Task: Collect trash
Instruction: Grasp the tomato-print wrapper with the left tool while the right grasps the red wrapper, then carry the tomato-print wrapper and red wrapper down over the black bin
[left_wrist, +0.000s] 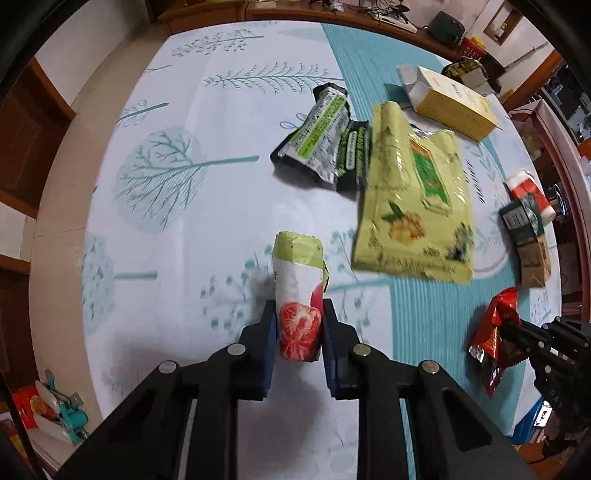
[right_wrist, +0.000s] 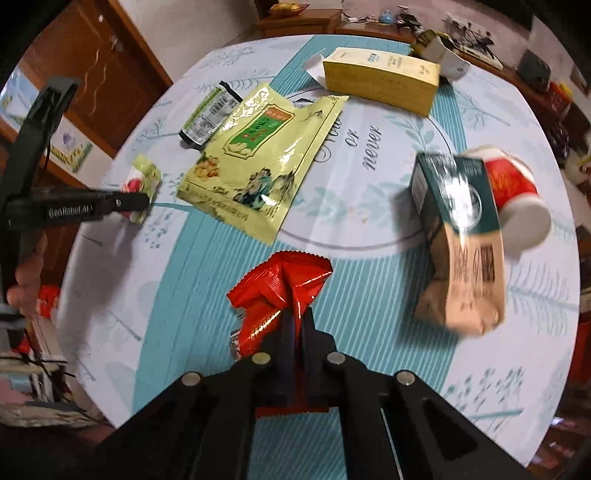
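Observation:
My left gripper (left_wrist: 299, 306) is shut on a small white and green packet with a tomato picture (left_wrist: 297, 291), pads pressing both of its sides above the round table. The right wrist view shows that same packet (right_wrist: 146, 173) at the far left, pinched by the left gripper (right_wrist: 142, 201), with a hand on its handle. My right gripper (right_wrist: 297, 314) is shut on a crumpled red foil wrapper (right_wrist: 280, 280), whose top fans out past the fingertips. In the left wrist view the red wrapper (left_wrist: 493, 328) and the right gripper (left_wrist: 508, 328) sit at the lower right.
On the tree-patterned tablecloth (left_wrist: 177, 206) lie a large yellow-green pouch (right_wrist: 258, 155), black and green wrappers (left_wrist: 321, 136), a long yellow box (right_wrist: 384, 77), a green and brown carton (right_wrist: 461, 236) and a red and white cup (right_wrist: 513, 184). Wooden furniture surrounds the table.

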